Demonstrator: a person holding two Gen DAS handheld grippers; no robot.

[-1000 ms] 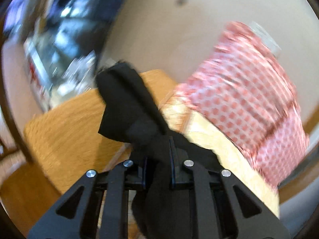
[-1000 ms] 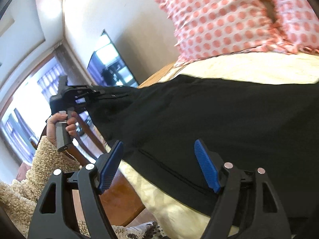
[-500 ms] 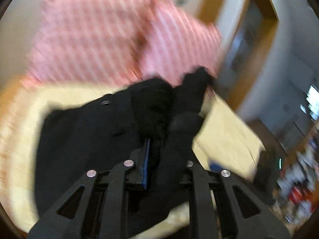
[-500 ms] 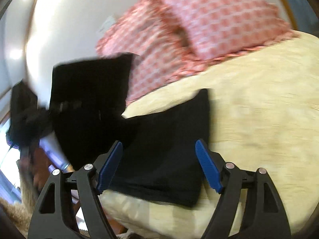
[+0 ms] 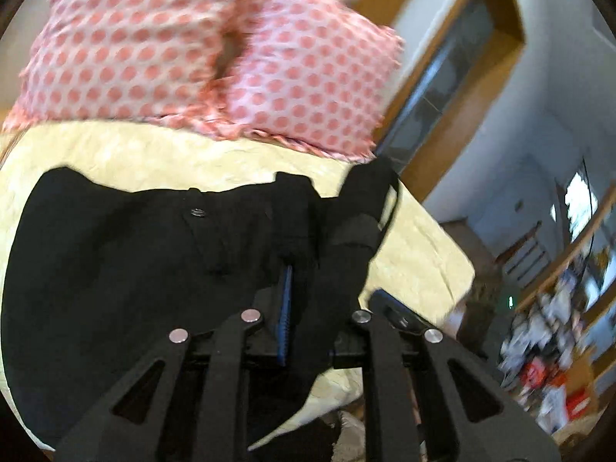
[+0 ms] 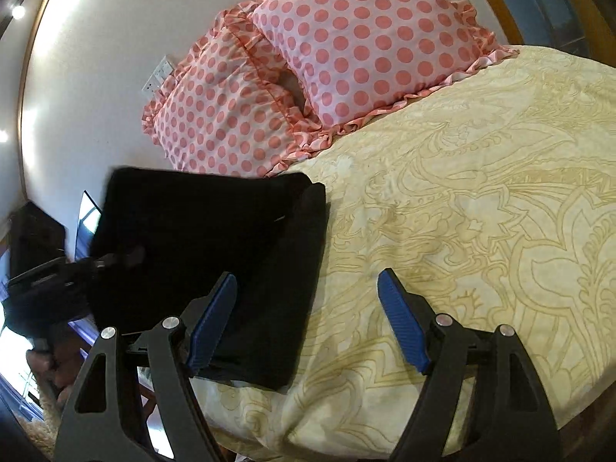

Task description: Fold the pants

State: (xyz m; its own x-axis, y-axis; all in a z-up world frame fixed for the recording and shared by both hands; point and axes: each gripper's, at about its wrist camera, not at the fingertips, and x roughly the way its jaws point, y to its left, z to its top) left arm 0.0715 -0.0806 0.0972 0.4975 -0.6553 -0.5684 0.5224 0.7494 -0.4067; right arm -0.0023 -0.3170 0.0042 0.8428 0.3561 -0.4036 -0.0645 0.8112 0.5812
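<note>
Black pants (image 5: 127,254) lie folded over on the cream patterned bedspread (image 5: 415,246), waistband button up. My left gripper (image 5: 308,300) is shut on a bunch of the pants' fabric, which sticks up past the fingers. In the right wrist view the pants (image 6: 215,238) lie as a folded black stack at the bed's left edge, and the left gripper (image 6: 115,260) holds their top layer from the left. My right gripper (image 6: 308,319) is open and empty, hovering above the stack's near right corner.
Two pink polka-dot pillows (image 6: 308,65) lean on the white wall at the head of the bed. The bedspread (image 6: 481,211) stretches to the right. A wooden door frame (image 5: 454,88) and cluttered shelves (image 5: 558,327) lie past the bed.
My left gripper swung the held end of the pants over onto the rest, doubling them into a stack. My right gripper stayed open and drew back toward the bed's near edge.
</note>
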